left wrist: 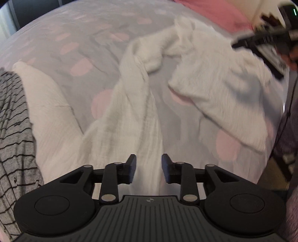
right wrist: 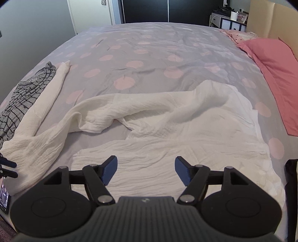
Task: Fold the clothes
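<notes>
A: Left gripper [left wrist: 148, 168]?
B: Fingers spread, a strip of the white garment [left wrist: 130, 115] running between them, not pinched.
A: Right gripper [right wrist: 146, 170]?
B: Spread wide above the same cloth, crumpled ahead on the dotted grey bedspread [right wrist: 149, 50]. Striped grey clothing [right wrist: 24, 96] far left, pink pillow [right wrist: 275, 74] right, dark wardrobe [right wrist: 167, 9] beyond.

Garment [right wrist: 167, 130] on bed [right wrist: 149, 46], pillow [right wrist: 270, 70] right

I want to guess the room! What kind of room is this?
Most likely a bedroom. There is a big bed with a spotty grey cover, a pink pillow at its head, and a white garment spread out on it.
</notes>
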A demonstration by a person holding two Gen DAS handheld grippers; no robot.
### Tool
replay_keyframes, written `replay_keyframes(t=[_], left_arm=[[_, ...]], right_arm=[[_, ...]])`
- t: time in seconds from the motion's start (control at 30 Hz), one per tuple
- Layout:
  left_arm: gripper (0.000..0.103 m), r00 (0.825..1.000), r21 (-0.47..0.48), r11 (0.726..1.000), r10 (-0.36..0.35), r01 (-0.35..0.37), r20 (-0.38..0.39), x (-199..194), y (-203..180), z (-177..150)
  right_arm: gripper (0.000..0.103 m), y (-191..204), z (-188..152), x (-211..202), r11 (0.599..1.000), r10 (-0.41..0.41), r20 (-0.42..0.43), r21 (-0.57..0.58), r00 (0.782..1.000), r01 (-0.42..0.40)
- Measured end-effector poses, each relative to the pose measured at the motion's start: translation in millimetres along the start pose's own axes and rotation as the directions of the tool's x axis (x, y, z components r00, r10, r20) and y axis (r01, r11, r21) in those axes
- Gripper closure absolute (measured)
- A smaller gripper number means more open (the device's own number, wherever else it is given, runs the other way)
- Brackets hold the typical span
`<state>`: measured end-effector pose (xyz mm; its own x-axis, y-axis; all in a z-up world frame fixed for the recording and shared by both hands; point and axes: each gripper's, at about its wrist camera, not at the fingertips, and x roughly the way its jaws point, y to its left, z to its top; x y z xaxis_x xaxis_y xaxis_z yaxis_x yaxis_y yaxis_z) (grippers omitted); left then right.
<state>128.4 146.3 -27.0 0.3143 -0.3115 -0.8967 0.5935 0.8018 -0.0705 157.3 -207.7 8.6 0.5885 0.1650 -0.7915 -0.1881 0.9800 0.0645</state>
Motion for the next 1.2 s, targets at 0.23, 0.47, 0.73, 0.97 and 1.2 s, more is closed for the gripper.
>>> replay_keyframes(t=[0.23,0.47,0.73,0.97,1.2], left_arm=[[0.067,0.965,-0.116,0.958,0.263,-0.261,0.006,8,35,6],[0.072,0.928,-0.115,0.928,0.336,-0.356,-0.16,24,49,-2],[0.102,0.935,-0.157,0.922,0.343,-0.353,-0.092,-2,46,9],[0.102,0.907,-0.282,0.868,0.421,-0.408,-0.016,-34,80,42],[0.102,0.856,-0.443,0.776,0.515,-0.449,0.034,-60,132,77]], right_arm=[[0.031,0,-2,2,1.0,0.003,-0.017,-0.003,1.0,-0.003],[0.03,-2,-3,1,1.0,0.003,-0.018,-0.004,1.0,-0.003],[0.03,-1,-3,1,1.0,0.011,-0.018,-0.012,1.0,-0.011],[0.029,-16,-8,8,0.999,-0.017,-0.036,0.033,0.999,0.018],[0.029,-45,-14,26,0.993,-0.056,-0.078,0.095,0.995,0.063]])
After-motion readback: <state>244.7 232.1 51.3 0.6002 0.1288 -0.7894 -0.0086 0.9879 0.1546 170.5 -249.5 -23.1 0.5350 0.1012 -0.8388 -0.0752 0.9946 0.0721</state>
